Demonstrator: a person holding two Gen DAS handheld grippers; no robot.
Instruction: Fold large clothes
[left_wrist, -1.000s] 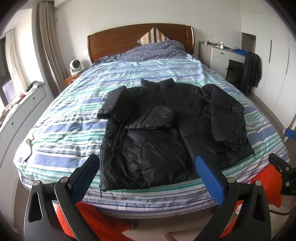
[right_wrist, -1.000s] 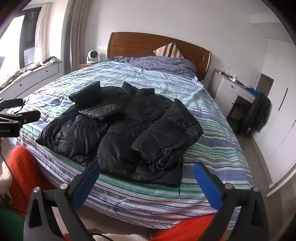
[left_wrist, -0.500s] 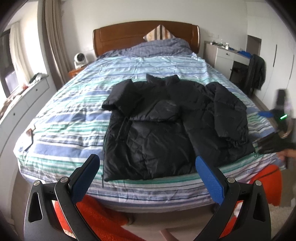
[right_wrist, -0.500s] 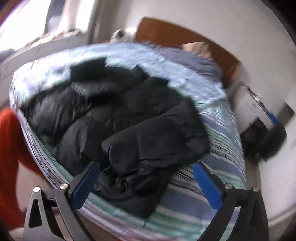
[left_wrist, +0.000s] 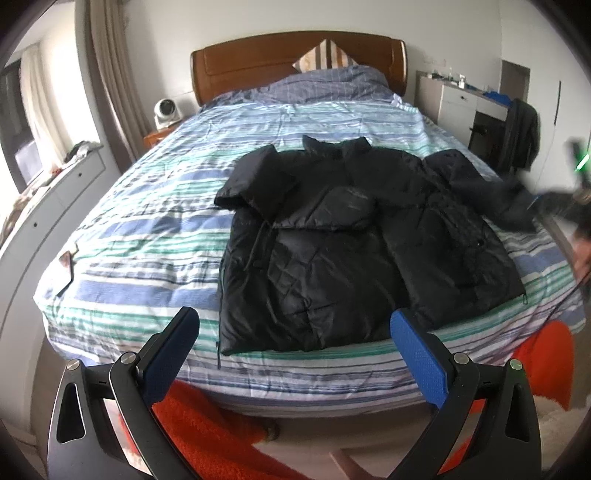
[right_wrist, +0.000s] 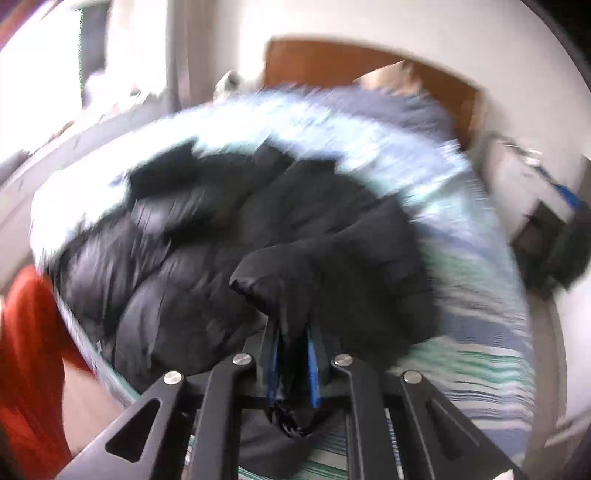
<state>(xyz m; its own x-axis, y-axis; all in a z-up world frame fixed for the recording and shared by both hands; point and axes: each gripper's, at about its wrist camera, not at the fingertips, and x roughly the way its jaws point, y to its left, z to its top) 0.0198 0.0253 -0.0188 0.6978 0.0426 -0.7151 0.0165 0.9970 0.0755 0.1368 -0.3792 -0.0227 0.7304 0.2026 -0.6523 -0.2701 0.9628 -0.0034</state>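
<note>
Fingers (right_wrist: 293, 354) (right) pinch jacket (left_wrist: 354, 240) sleeve at bed (left_wrist: 147, 236) edge.

No readable text, label, brand, number or sign showed in either view. The black quilted puffer jacket (left_wrist: 354, 236) at the centre of the left wrist view carried no legible mark, and the blue-and-green striped bed cover (left_wrist: 155, 236) at nine o'clock bore only stripes. The right wrist view was too blurred to read anything.
</note>
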